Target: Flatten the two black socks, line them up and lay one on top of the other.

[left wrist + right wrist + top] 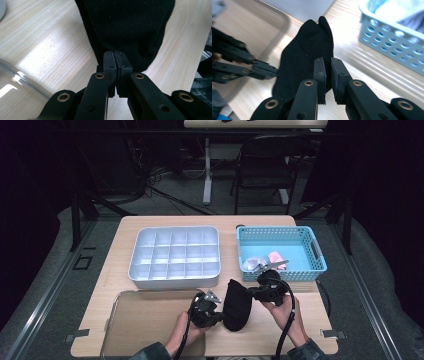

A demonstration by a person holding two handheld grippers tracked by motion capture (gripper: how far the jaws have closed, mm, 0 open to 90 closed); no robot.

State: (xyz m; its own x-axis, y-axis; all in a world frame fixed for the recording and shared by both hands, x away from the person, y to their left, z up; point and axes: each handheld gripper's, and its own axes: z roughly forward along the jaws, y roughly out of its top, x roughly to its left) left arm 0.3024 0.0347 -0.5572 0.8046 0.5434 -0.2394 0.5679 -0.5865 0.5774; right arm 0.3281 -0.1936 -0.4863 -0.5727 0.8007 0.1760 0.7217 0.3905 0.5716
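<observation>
A black sock (237, 307) hangs stretched between my two grippers over the front of the wooden table (125, 240). In the left gripper view my left gripper (115, 53) has its jaws pressed together on the sock's (127, 25) lower edge. My right gripper (327, 60) pinches the sock's (304, 50) other edge, with a thin slit left between the pads. From above, the left gripper (220, 312) is at the sock's left side and the right gripper (250, 292) holds its upper right. In the right gripper view the left gripper (274, 72) bites the sock's left edge.
A white compartment box (175, 282) stands at the table's middle. To its right is a blue perforated basket (280, 230) holding pale cloth items (265, 261). A clear flat tray (145, 320) lies at the front left. A folding chair (270, 160) stands beyond the table.
</observation>
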